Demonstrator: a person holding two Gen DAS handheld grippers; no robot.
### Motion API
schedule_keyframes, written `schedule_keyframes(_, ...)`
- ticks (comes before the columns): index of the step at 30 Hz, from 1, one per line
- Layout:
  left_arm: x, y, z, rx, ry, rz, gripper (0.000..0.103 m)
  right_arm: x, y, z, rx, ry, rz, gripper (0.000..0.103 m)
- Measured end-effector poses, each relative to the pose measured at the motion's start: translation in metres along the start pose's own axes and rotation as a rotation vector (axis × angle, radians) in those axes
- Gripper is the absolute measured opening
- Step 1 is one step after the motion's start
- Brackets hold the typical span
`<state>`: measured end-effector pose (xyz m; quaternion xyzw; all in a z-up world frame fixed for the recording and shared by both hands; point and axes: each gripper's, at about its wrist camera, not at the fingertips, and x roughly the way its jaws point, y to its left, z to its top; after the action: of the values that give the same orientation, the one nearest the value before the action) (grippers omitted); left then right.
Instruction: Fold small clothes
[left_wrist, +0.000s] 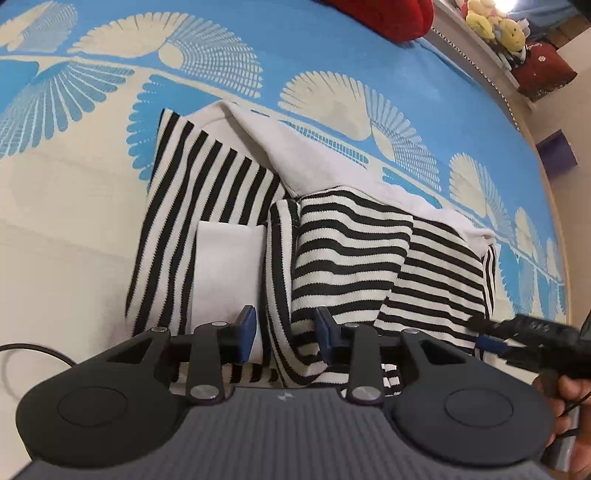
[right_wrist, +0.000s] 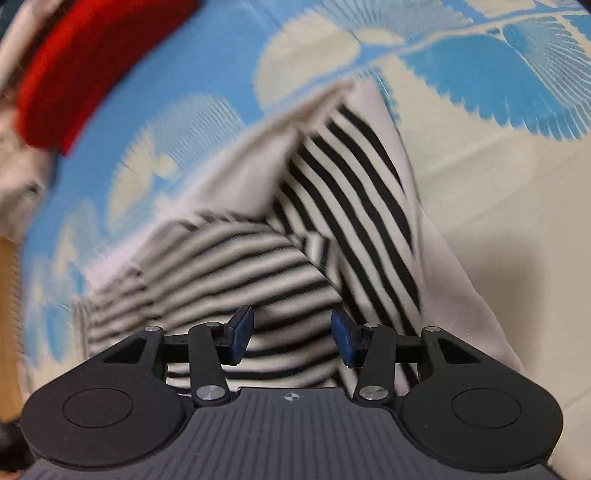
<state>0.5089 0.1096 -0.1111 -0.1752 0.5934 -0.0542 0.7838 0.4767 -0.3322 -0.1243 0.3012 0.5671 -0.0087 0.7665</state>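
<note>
Two grippers over one striped garment on the bed.
Left wrist view: left gripper spread, a striped fold running lengthwise between its fingers, pinching nothing. Right wrist view: right gripper spread above the striped garment, directly ahead; blurred.

Evenly and brightly lit indoors, soft light, only faint shadows beside the striped garment on the bedspread. Sharp in the left wrist view; strongly smeared by motion blur in the right wrist view, stripes ghosted. Heavy fisheye bending toward all edges. Mild glare at the upper right corner.
</note>
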Motion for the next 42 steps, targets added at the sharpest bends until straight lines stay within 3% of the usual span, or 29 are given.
schedule_keyframes(2,0.005,0.001,-0.002,-0.005,0.007,-0.003,0.036,0.004,0.001,-0.005,-0.022,0.009,-0.015,0.048)
schedule_keyframes(4,0.009,0.000,-0.004,-0.004,0.006,0.014,0.004,0.003,0.005,-0.006,-0.048,0.010,0.006,0.025)
schedule_keyframes(5,0.010,0.000,-0.005,0.000,0.008,0.015,0.004,-0.001,0.006,-0.007,-0.055,0.004,0.033,0.000)
schedule_keyframes(7,0.005,-0.002,-0.006,0.012,-0.002,-0.015,0.003,-0.013,0.009,-0.002,-0.047,-0.056,0.075,0.001)
schedule_keyframes(10,-0.006,-0.004,-0.003,0.002,-0.028,-0.111,0.003,-0.041,0.015,0.010,-0.084,-0.221,0.089,0.000)
schedule_keyframes(11,-0.005,-0.005,-0.003,0.028,-0.019,-0.065,0.003,-0.047,0.015,0.015,-0.095,-0.254,0.067,0.000)
schedule_keyframes(12,0.000,-0.006,-0.004,0.052,-0.008,0.006,0.004,-0.049,0.015,0.015,-0.108,-0.269,0.024,0.001)
schedule_keyframes(14,0.014,-0.002,-0.007,0.066,0.035,0.119,0.004,-0.037,0.010,0.017,-0.096,-0.206,-0.036,0.005)
schedule_keyframes(16,0.017,0.002,-0.007,0.039,0.054,0.116,0.007,-0.018,0.005,0.016,-0.094,-0.091,-0.067,0.009)
schedule_keyframes(17,0.012,0.001,-0.005,0.031,0.042,0.098,0.009,-0.011,0.004,0.016,-0.086,-0.074,-0.087,0.012)
schedule_keyframes(19,-0.002,-0.005,0.001,0.037,-0.021,0.062,0.020,-0.019,0.001,0.015,-0.046,-0.136,-0.121,0.022)
schedule_keyframes(21,-0.016,-0.011,0.003,0.056,-0.116,0.032,0.022,-0.039,0.005,0.016,-0.059,-0.241,-0.077,0.026)
schedule_keyframes(23,-0.017,-0.018,0.002,0.082,-0.123,-0.018,0.022,-0.052,0.016,0.012,-0.111,-0.308,0.001,0.034)
schedule_keyframes(24,-0.014,-0.021,0.001,0.088,-0.114,-0.034,0.022,-0.054,0.022,0.010,-0.151,-0.303,0.058,0.041)
schedule_keyframes(26,-0.004,-0.026,-0.004,0.107,-0.079,-0.027,0.022,-0.043,0.030,0.003,-0.198,-0.208,0.166,0.045)
schedule_keyframes(28,0.015,-0.024,-0.008,0.132,-0.012,0.066,0.022,-0.021,0.031,-0.005,-0.193,-0.063,0.195,0.046)
schedule_keyframes(30,0.033,-0.018,-0.012,0.136,0.038,0.193,0.021,0.005,0.024,-0.013,-0.157,0.041,0.037,0.044)
schedule_keyframes(32,0.030,-0.023,-0.012,0.199,-0.002,0.274,0.022,0.012,0.015,-0.016,-0.135,0.053,-0.015,0.044)
schedule_keyframes(33,0.023,-0.028,-0.011,0.221,-0.033,0.267,0.022,0.008,0.016,-0.016,-0.129,0.049,-0.008,0.044)
schedule_keyframes(36,0.003,-0.036,-0.008,0.222,-0.109,0.128,0.022,-0.023,0.032,-0.017,-0.210,-0.063,0.069,0.047)
schedule_keyframes(39,0.009,-0.042,-0.013,0.230,-0.082,0.067,0.022,-0.024,0.036,-0.020,-0.247,-0.047,0.169,0.053)
schedule_keyframes(40,0.015,-0.041,-0.015,0.229,-0.047,0.070,0.022,-0.017,0.034,-0.024,-0.248,-0.011,0.151,0.053)
schedule_keyframes(42,0.035,-0.039,-0.025,0.261,0.051,0.171,0.022,0.004,0.029,-0.033,-0.270,0.063,0.022,0.052)
